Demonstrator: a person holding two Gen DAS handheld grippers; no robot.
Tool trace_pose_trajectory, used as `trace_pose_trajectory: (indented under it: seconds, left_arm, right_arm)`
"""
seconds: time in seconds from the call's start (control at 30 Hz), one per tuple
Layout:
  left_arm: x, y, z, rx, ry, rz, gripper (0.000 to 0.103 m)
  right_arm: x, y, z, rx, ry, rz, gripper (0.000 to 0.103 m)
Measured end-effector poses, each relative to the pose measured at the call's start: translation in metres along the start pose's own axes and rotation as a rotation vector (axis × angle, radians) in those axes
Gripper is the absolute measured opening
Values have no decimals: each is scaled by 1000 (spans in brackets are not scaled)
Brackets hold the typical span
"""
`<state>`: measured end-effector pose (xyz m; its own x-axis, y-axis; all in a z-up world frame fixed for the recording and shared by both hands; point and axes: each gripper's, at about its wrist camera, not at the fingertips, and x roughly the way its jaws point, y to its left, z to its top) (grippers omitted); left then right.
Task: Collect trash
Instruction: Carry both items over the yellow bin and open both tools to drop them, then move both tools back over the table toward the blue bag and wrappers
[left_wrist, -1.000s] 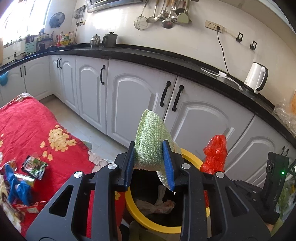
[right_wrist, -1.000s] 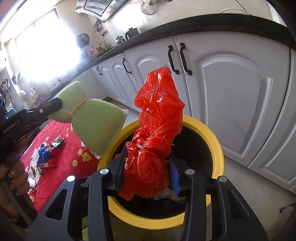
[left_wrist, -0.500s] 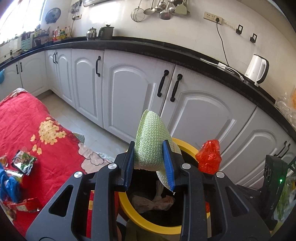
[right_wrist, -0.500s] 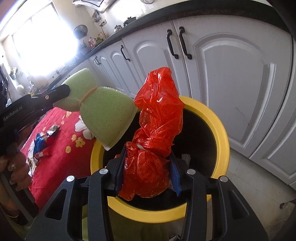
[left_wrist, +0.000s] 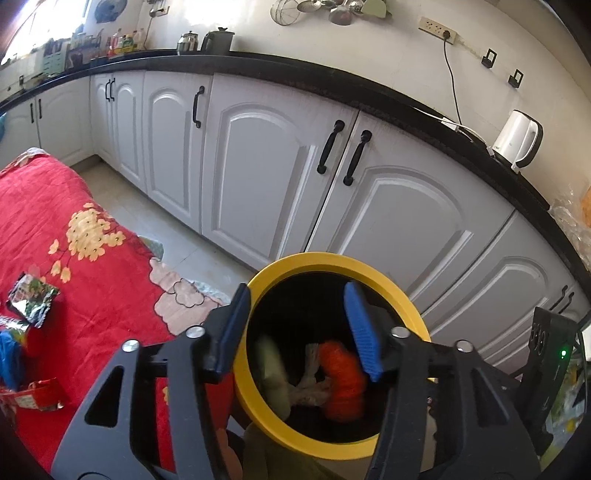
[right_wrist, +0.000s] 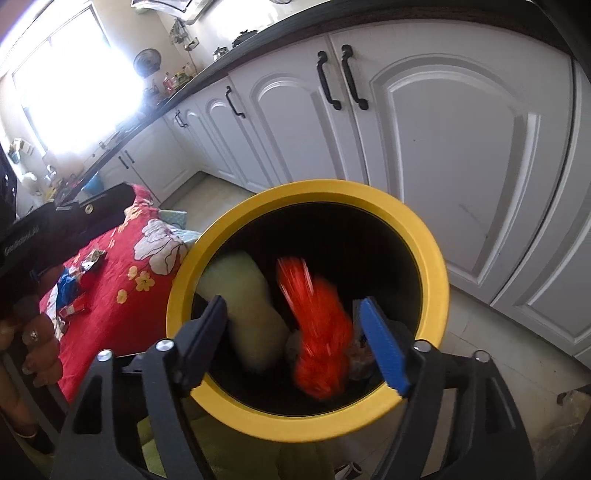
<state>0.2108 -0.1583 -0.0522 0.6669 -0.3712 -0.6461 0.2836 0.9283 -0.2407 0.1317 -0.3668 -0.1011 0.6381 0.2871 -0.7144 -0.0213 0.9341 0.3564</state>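
A black bin with a yellow rim (left_wrist: 325, 260) (right_wrist: 306, 192) stands below both grippers. Inside it lie a pale green foam sheet (right_wrist: 255, 314) (left_wrist: 273, 373), a red plastic bag (right_wrist: 321, 332) (left_wrist: 341, 376), blurred as it falls, and crumpled paper (left_wrist: 308, 387). My left gripper (left_wrist: 299, 328) is open and empty over the bin's mouth. My right gripper (right_wrist: 295, 343) is open and empty over the bin too. Several wrappers (left_wrist: 31, 299) (right_wrist: 79, 295) lie on the red flowered cloth (left_wrist: 74, 266) (right_wrist: 122, 288) to the left.
White kitchen cabinets (left_wrist: 258, 173) (right_wrist: 461, 147) with black handles stand close behind the bin under a black counter (left_wrist: 332, 85). A white kettle (left_wrist: 519, 136) sits on the counter at the right. Tiled floor (left_wrist: 192, 251) runs between the cloth and the cabinets.
Both grippers have opened. The green foam sheet left the left gripper and the red bag left the right gripper; both have dropped into the bin.
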Motion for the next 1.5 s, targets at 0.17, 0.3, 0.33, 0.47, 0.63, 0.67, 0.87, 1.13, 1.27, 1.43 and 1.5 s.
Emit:
trace_pose_trajectory:
  seconds: [0.17,0.3,0.33,0.47,0.63,0.67,0.87,1.13,1.27,1.43,1.5]
  left_arm:
    - [-9,2,-1,6,-18,22,77]
    - [-21,3,-1,8,-46,37,92]
    - [-24,4,-1,7,-52,43,92]
    - [-37,8,-2,2,-73,63,92]
    - [-55,17,-6,-8,-97,89,92]
    - [-58,18,-7,-8,-101,97,92]
    - [-83,33,-10,-28,-132,145,92]
    - [-116,52,-13,-34,-185,207,92]
    - [-131,61,-15,-43,-206,226,92]
    - [-149,72,-17,-54,-238,255,92]
    - [-155,76,-19,-62,-246,259,92]
  right_arm:
    - [-5,0,1,4,-21,-9,84]
    - [-9,1,3,4,-46,-23,89]
    - [-10,1,4,4,-51,-27,89]
    - [-15,3,6,1,-69,-36,90]
    - [-22,10,9,-13,-93,-39,90]
    - [-25,13,10,-21,-102,-37,90]
    - [-35,34,15,-66,-147,-19,90]
    - [-46,67,17,-139,-182,15,90]
    - [-50,85,15,-172,-190,35,90]
    - [-51,108,14,-211,-194,62,90]
    - [-52,116,13,-229,-194,71,90]
